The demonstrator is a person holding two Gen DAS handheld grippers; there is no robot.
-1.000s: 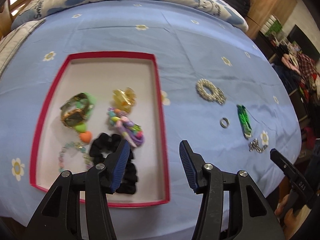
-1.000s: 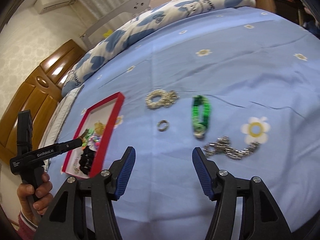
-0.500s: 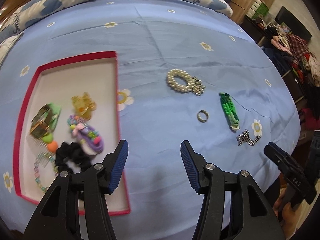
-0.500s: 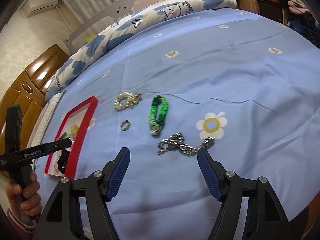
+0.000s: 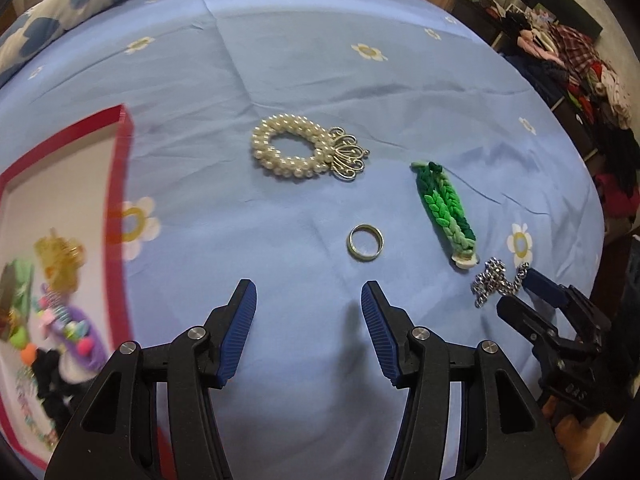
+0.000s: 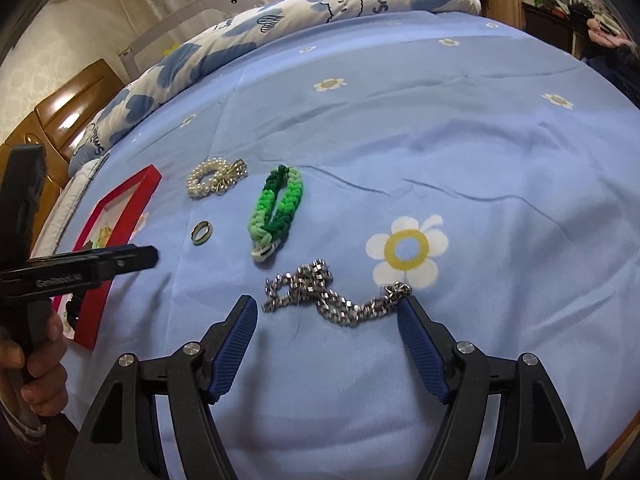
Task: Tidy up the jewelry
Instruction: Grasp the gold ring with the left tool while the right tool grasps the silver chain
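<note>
On the blue bedsheet lie a pearl bracelet (image 5: 296, 152) (image 6: 216, 178), a metal ring (image 5: 364, 242) (image 6: 201, 233), a green braided bracelet (image 5: 446, 210) (image 6: 276, 210) and a silver chain (image 5: 494, 282) (image 6: 332, 300). My left gripper (image 5: 308, 308) is open and empty, just short of the ring. My right gripper (image 6: 328, 316) is open, with the chain lying between and just ahead of its fingertips. A red-rimmed tray (image 5: 120, 184) (image 6: 120, 216) at the left holds several hair ties and trinkets (image 5: 60, 280).
A blue-and-white patterned quilt (image 6: 280, 12) lies along the far side of the bed. Piled clothes (image 5: 580, 64) sit beyond the bed's right edge. Wooden furniture (image 6: 60, 112) stands at the far left.
My left gripper has swung right, from over the tray to the ring. My right gripper has moved forward and right, closing in on the silver chain. Both stay open.
</note>
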